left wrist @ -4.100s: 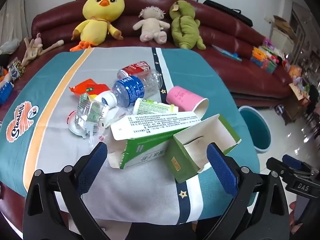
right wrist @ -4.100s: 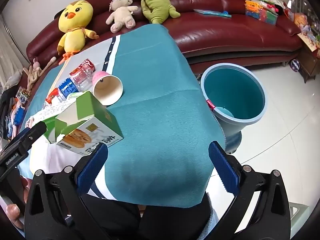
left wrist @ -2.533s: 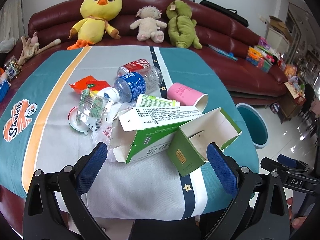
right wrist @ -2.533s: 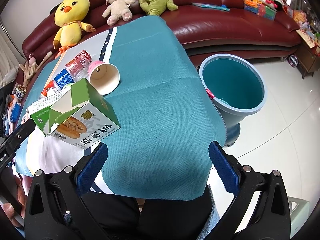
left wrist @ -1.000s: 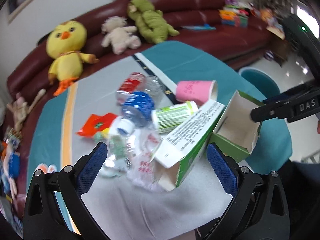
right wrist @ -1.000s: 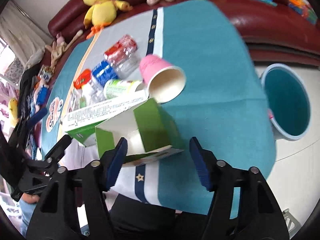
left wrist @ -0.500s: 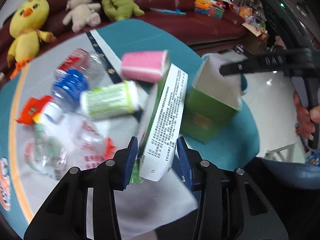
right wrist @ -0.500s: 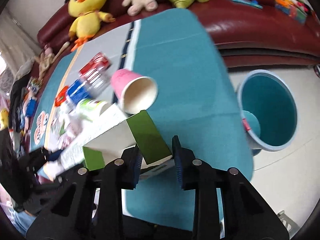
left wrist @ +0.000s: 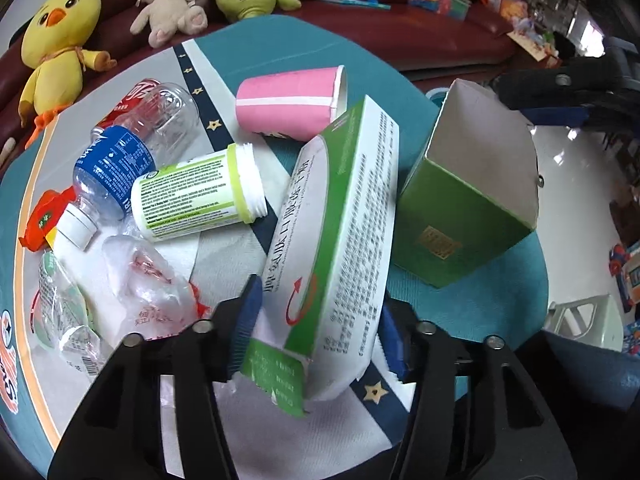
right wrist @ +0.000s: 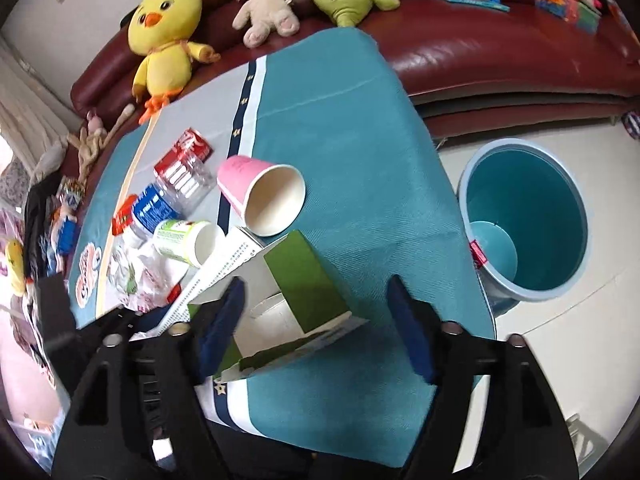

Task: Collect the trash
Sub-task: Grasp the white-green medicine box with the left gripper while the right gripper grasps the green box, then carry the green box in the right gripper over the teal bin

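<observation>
From the left wrist, our left gripper [left wrist: 318,326] is clamped on the long white-and-green carton [left wrist: 340,236], a blue pad pressed to each side near its torn end. The green box [left wrist: 464,204] stands just beside it, open end up. We should lift the carton straight and slowly — its far end lies close to the pill bottle [left wrist: 200,196] and the pink cup [left wrist: 290,102].

From the right wrist, our right gripper [right wrist: 316,320] straddles the green box with its jaws apart, not yet gripping. We judge it best to close on the firm side walls — not the loose flap — then carry it to the blue bin [right wrist: 568,276] on the floor beside the table [right wrist: 360,140].
</observation>
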Demonstrator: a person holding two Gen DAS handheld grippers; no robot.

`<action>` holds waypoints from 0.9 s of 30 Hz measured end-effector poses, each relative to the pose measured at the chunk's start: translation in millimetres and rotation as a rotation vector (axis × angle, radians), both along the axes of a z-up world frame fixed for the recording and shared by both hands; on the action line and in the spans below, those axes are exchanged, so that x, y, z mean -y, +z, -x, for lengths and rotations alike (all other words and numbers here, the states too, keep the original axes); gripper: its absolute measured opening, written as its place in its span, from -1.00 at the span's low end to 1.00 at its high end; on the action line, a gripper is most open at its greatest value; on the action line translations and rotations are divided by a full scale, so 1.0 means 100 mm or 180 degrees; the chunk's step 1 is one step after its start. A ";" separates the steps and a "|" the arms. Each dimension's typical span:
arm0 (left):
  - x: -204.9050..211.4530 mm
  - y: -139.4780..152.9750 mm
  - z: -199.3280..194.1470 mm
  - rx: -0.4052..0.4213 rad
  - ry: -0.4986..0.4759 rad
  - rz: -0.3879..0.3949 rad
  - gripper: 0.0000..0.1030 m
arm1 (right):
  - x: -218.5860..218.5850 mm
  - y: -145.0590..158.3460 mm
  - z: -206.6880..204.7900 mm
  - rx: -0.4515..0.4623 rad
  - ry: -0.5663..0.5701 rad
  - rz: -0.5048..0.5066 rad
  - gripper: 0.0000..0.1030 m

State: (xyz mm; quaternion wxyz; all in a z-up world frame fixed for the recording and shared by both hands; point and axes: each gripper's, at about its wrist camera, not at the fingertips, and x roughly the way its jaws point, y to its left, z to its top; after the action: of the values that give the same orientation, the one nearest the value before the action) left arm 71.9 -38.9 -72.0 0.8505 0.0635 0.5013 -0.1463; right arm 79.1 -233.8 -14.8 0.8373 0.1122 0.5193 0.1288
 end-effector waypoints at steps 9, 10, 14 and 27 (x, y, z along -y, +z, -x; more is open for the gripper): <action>0.00 0.07 0.16 -0.0044 -0.0256 0.0443 -0.35 | 0.13 0.02 0.49 -0.0042 -0.0246 0.0072 0.45; 0.02 0.07 0.20 -0.0035 -0.0273 0.0441 -0.35 | 0.15 0.01 0.53 -0.0045 -0.0257 0.0074 0.45; 0.02 0.04 0.23 -0.0044 -0.0286 0.0461 -0.35 | 0.30 -0.11 0.62 -0.0079 -0.0419 0.0177 0.40; 0.41 -0.06 0.17 -0.0292 -0.0438 0.0741 -0.33 | 0.42 -0.45 0.10 -0.0287 -0.0477 -0.0161 -0.11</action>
State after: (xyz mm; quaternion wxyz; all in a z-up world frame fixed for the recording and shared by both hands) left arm 54.5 -80.3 -77.8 0.8163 -0.0082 0.5136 -0.2641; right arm 69.4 -275.7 -60.2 0.8173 0.1775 0.5432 0.0736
